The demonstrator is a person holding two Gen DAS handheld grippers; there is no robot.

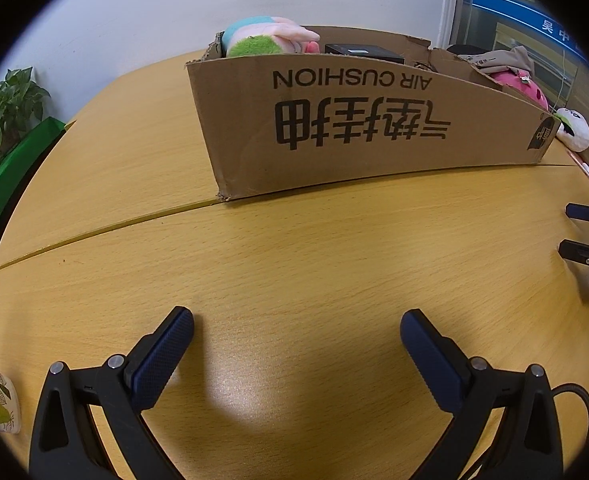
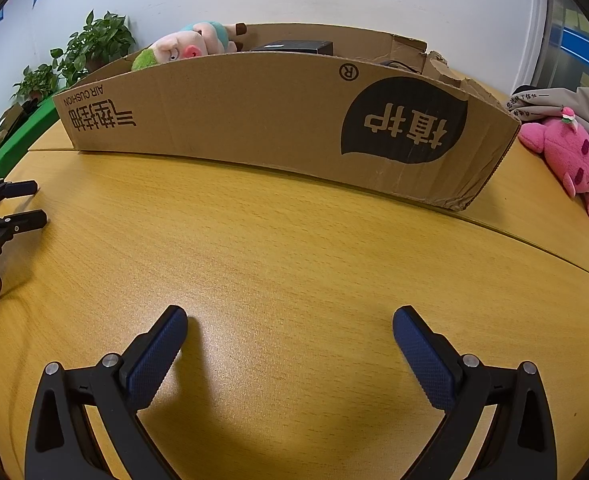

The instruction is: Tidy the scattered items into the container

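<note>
1. Left gripper (image 1: pixel 296 326) and right gripper (image 2: pixel 290 322) hover over bare table (image 2: pixel 294 248), jaws spread wide, empty, ready to grab.
2. Cardboard box (image 2: pixel 254 120) at twelve o'clock already holds a plush toy (image 2: pixel 182 46).
3. Pink plush (image 2: pixel 566 160) lies outside the box at two o'clock, awaiting pickup.

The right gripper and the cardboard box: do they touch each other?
Apart. In the right wrist view, the open right gripper is separated from the cardboard box by bare table.
</note>
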